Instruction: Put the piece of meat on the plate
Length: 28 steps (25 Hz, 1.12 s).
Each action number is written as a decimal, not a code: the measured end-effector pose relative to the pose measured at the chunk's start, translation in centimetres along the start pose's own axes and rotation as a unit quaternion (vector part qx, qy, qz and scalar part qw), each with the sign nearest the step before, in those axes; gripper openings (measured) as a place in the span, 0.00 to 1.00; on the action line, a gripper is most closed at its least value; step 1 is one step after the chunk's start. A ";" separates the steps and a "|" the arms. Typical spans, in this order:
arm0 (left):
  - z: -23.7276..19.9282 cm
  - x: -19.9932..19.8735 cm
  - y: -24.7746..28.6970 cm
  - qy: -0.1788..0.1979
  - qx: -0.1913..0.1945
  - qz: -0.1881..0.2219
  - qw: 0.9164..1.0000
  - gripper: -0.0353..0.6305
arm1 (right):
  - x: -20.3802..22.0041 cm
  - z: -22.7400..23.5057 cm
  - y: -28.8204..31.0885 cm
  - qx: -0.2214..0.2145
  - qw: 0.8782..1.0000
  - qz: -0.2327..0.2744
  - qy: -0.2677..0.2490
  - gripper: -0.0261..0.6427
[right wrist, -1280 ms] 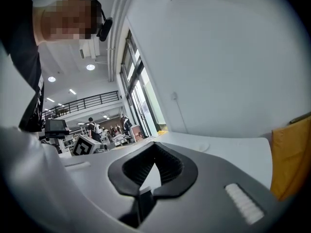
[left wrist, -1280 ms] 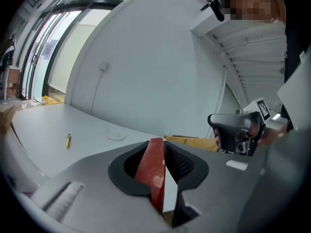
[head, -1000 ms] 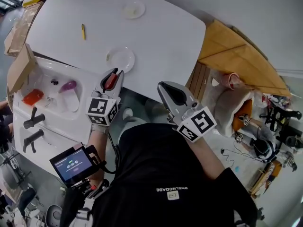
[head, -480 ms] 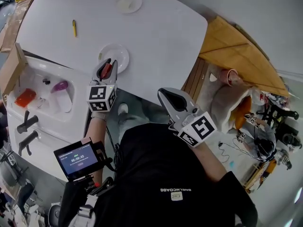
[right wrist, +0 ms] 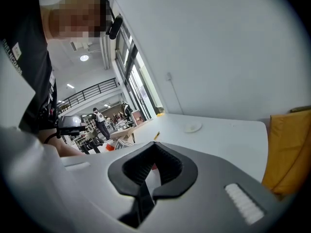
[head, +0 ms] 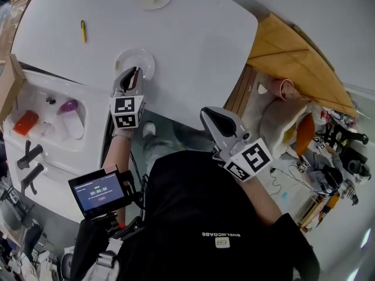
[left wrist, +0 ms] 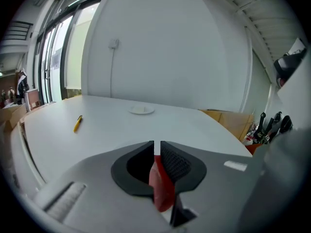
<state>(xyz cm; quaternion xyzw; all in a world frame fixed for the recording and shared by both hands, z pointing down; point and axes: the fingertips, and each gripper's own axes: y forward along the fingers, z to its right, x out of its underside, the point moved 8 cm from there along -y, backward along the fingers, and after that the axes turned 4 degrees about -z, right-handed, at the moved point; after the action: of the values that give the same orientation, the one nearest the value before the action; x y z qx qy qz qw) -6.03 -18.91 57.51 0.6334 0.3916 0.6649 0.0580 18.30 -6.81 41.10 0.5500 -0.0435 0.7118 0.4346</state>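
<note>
Lowered to the plate (head: 145,60), the left gripper (head: 131,75) is closing its jaws on the piece of meat (left wrist: 163,191) hanging lengthwise downward.

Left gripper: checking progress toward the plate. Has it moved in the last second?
Yes. The left gripper, jaws closing on the piece of meat, has moved forward over the near plate; earlier its tips stopped at the plate's near rim.
</note>
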 end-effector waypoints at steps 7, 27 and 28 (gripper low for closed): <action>0.7 -0.5 0.6 0.010 0.012 -0.014 1.000 0.13 | -0.2 -0.6 -0.4 0.002 1.000 0.002 0.006 0.05; 0.0 -0.4 4.0 -0.031 0.020 -0.008 0.999 0.42 | 0.9 2.0 -0.3 0.021 1.000 0.004 0.015 0.05; 0.1 -0.5 4.0 -0.029 0.020 -0.008 0.999 0.44 | 0.9 1.9 -0.3 0.021 1.000 0.004 0.015 0.05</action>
<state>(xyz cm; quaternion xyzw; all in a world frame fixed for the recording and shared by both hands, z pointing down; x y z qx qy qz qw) -4.21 -21.90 59.42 0.6503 0.4078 0.6379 0.0623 19.96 -7.14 42.44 0.5483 -0.0243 0.7223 0.4207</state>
